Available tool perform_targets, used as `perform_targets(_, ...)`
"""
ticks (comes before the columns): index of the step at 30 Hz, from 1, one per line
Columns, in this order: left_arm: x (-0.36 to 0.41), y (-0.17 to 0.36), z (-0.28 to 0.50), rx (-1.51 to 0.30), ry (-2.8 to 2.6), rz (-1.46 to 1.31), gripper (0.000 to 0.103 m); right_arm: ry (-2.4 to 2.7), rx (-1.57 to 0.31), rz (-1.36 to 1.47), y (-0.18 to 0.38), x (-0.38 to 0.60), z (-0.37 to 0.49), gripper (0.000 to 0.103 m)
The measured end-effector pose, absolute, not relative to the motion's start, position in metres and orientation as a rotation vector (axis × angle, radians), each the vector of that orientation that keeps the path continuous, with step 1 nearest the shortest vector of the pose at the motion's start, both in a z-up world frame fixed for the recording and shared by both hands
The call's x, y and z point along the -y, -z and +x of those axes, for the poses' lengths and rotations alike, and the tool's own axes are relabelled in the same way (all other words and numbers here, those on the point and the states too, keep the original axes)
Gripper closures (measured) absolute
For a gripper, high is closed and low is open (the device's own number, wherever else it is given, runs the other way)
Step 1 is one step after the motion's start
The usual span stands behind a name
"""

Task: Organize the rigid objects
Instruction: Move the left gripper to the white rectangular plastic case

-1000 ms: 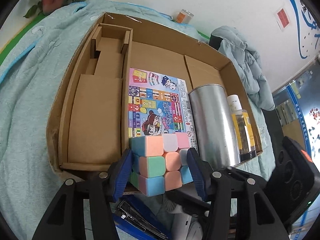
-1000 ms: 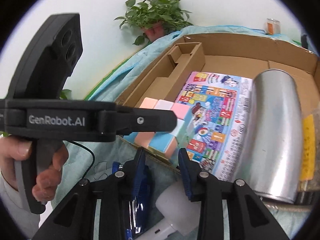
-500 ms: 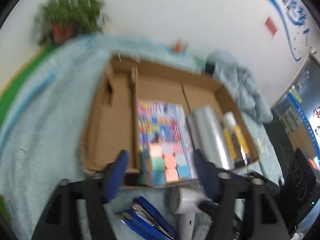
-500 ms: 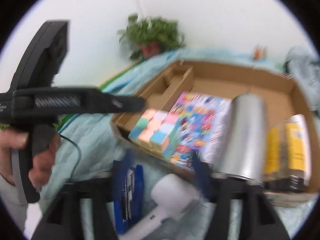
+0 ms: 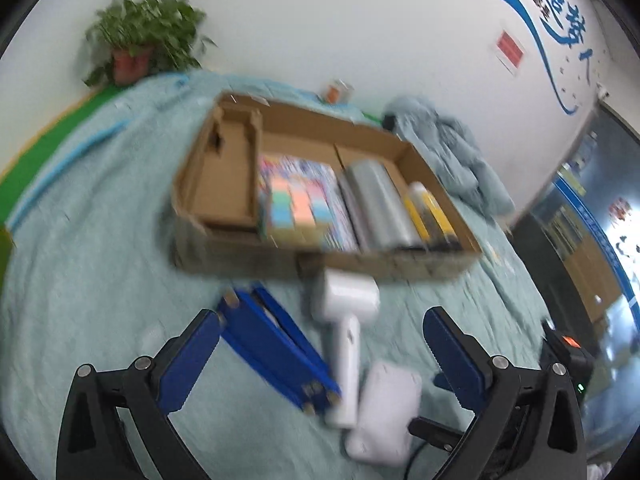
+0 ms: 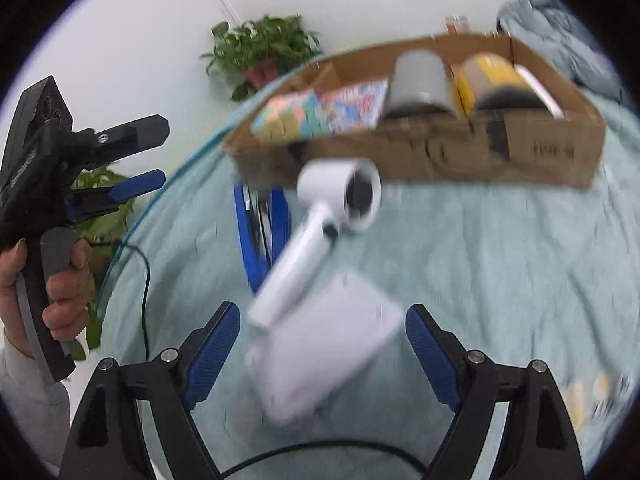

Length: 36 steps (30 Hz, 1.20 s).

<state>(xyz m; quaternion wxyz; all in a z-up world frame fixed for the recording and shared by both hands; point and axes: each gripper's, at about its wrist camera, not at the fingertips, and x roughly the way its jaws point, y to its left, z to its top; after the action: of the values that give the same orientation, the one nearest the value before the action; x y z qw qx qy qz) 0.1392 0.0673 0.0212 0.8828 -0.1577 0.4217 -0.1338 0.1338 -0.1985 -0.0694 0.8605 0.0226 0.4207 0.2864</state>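
- Left wrist: left gripper point(image 5: 320, 340) is opening, jaws wide and holding nothing, above the stapler point(image 5: 276, 344) and dryer point(image 5: 346, 328). The cube point(image 5: 298, 208) sits in the box point(image 5: 240, 256).
- Right wrist: right gripper point(image 6: 322, 340) is opening, unclenched around the white block point(image 6: 324, 348), not pressing it.

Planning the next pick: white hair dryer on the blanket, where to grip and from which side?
Grip the hair dryer by its handle, coming from above with fingers across it. It lies flat, the handle is slim and straight, the barrel looks too fat. The stapler crowds one side, so go mid-handle.
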Motion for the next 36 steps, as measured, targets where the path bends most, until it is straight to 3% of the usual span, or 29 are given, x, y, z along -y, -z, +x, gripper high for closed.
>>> perform_targets(7, -0.023, 0.021, 0.096, -1.017, 0.506, -0.36, 0.003, -0.668, -0.935, -0.03, 0.084, 0.196, 0.101, 0.018)
perform_targets(15, 0.0, 0.059, 0.093, -1.127, 0.515, -0.437, 0.029, -0.699, -0.938, -0.056, 0.087, 0.194, 0.083, 0.018)
perform_targets(23, 0.037, 0.064, 0.087, -1.124, 0.671, -0.48, 0.03, -0.659, -0.934, -0.128, 0.085, 0.207, 0.079, 0.018)
perform_targets(27, 0.062, 0.06, 0.08, -1.117, 0.652, -0.342, 0.03, -0.64, -0.944, -0.146, 0.082, 0.231, 0.083, 0.018)
perform_targets(31, 0.04, 0.059, 0.093, -1.068, 0.523, -0.36, 0.016, -0.646, -0.948, -0.119, 0.079, 0.238, 0.087, 0.018)
perform_targets(36, 0.039, 0.077, 0.111, -1.118, 0.444, -0.329, 0.014, -0.697, -0.983, -0.094, 0.09, 0.215, 0.089, 0.018)
